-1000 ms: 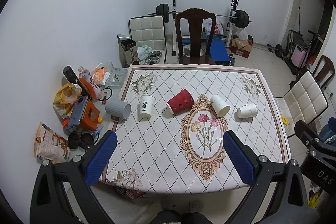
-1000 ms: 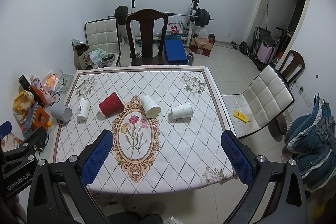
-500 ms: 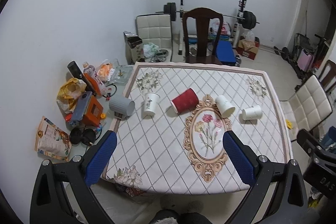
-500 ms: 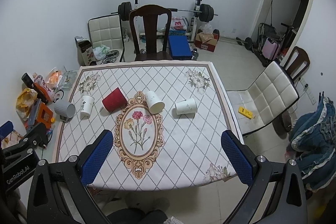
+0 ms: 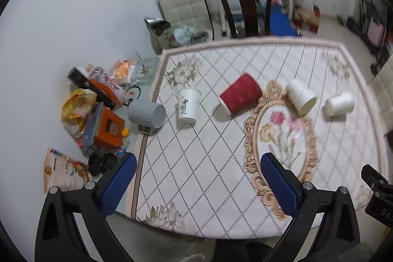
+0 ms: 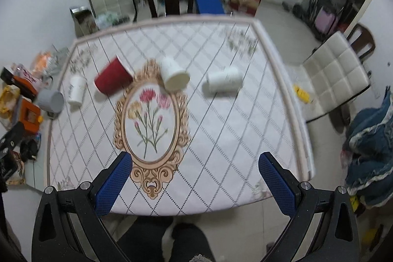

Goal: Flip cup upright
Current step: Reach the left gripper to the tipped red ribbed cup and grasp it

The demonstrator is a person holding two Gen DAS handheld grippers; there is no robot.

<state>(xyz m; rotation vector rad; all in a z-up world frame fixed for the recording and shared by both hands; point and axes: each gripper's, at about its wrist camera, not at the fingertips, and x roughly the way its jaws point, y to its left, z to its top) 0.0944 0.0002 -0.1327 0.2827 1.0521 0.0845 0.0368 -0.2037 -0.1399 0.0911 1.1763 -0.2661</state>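
Several cups lie on a table with a diamond-patterned cloth. A red cup lies on its side; it also shows in the right wrist view. Two white cups lie on their sides to its right, seen too in the right wrist view. A white printed cup stands upright. A grey cup lies at the table's left edge. My left gripper and right gripper are both open and empty, above the near side of the table.
A dark wooden chair stands at the far side of the table. A white padded chair stands to the right. Bags, an orange box and clutter lie on the floor to the left. Gym weights stand at the back wall.
Both grippers have moved down and forward toward the table, so the cups look larger. Both stay open. The cups have not moved.
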